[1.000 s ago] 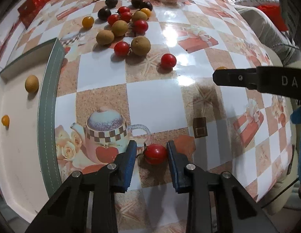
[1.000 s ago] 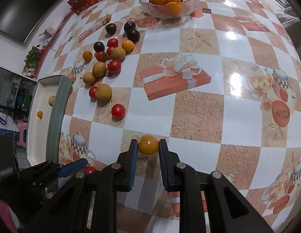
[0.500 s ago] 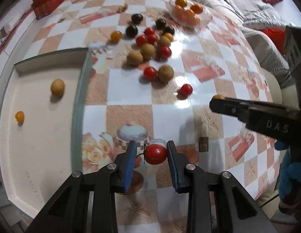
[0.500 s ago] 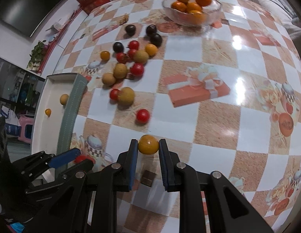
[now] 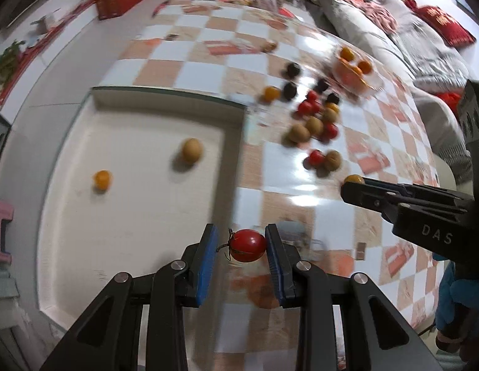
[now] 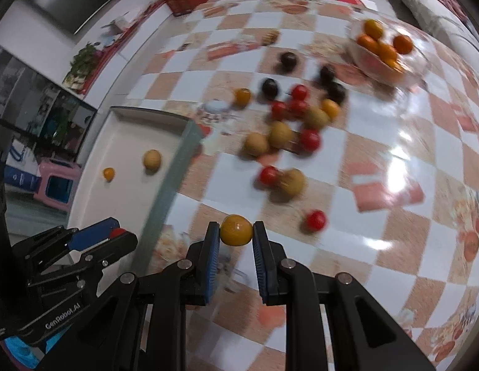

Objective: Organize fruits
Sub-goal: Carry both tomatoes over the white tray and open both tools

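My left gripper is clamped on a small red cherry tomato, its stem pointing at the left pad, held over the near edge of the shallow cream tray with a grey-green rim. A tan round fruit and a small orange fruit lie inside that tray. My right gripper pinches a small yellow-orange round fruit above the checkered glossy tablecloth. The remaining loose fruits sit clustered beyond, near a clear glass bowl of oranges.
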The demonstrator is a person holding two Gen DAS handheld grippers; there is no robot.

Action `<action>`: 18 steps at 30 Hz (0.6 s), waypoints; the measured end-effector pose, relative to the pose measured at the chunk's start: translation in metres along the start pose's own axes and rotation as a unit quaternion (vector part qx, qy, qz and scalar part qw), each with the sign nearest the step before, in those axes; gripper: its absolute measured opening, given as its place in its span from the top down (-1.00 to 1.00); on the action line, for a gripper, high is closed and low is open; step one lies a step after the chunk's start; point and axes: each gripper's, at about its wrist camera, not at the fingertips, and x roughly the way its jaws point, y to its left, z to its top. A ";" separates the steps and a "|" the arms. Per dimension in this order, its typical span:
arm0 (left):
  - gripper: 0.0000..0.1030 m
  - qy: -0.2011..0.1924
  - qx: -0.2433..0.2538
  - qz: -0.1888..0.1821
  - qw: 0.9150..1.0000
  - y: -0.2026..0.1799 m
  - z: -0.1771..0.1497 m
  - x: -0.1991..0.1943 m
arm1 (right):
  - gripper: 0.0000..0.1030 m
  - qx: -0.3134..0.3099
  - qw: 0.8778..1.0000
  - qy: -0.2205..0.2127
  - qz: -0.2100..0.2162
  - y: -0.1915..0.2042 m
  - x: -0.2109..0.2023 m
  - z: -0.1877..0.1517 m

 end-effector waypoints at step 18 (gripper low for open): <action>0.35 0.003 -0.092 0.077 0.993 0.124 -0.004 0.010 | 0.55 -0.083 0.995 0.040 0.034 0.117 0.064 0.039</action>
